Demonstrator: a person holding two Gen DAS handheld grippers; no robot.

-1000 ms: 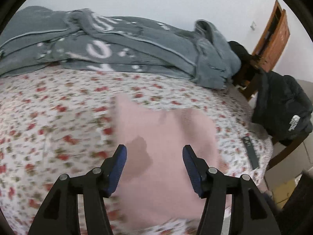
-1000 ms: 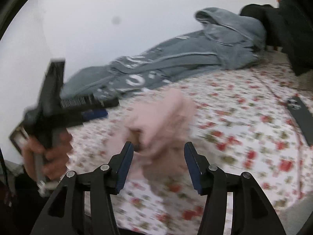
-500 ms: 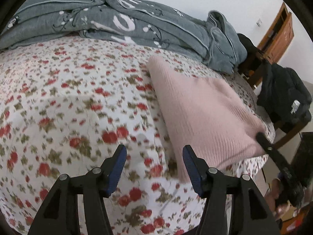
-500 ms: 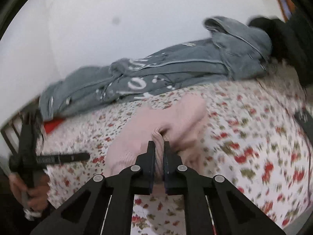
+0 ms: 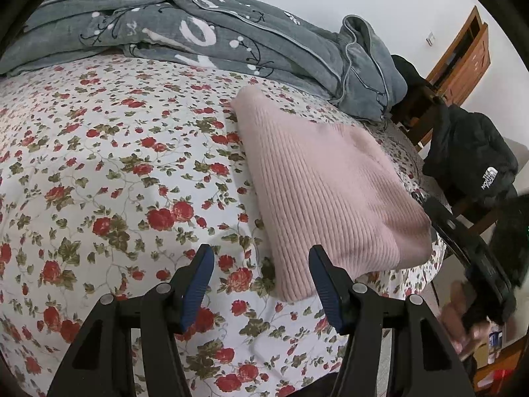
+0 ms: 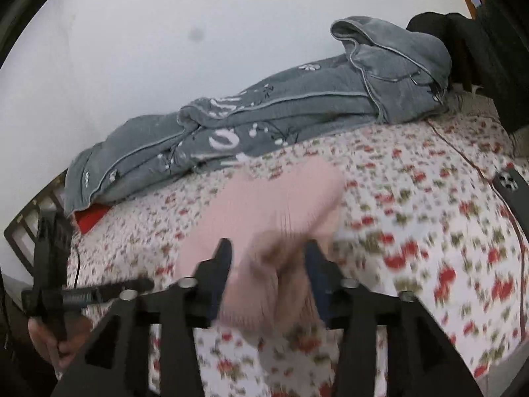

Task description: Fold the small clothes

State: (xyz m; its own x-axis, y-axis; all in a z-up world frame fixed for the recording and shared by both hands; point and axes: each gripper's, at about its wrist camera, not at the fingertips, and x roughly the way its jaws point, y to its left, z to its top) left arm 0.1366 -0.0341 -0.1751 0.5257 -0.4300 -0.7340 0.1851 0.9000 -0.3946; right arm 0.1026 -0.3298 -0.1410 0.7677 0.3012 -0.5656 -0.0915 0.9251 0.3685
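Folded sweater (image 5: 327, 185) lying on the bedsheet (image 5: 109, 172), blanket (image 5: 205, 36) heaped behind it along the wall, jacket (image 5: 469, 155) draped on a chair past the bed's right edge, phone (image 6: 510, 187) on the sheet right of the sweater, cabinet (image 5: 463, 63) behind the jacket

pink garment (image 5: 324, 192): ribbed knit | bedsheet (image 5: 99, 172): matt floral cloth | blanket (image 5: 231, 43): fleecy

A bed covered by a flowered sheet (image 5: 109, 172) is set against a plain white wall (image 6: 158, 33), with a grey blanket (image 5: 205, 39) heaped along it, and a wooden cabinet (image 5: 463, 63) is seen beyond a dark jacket (image 5: 472, 158).
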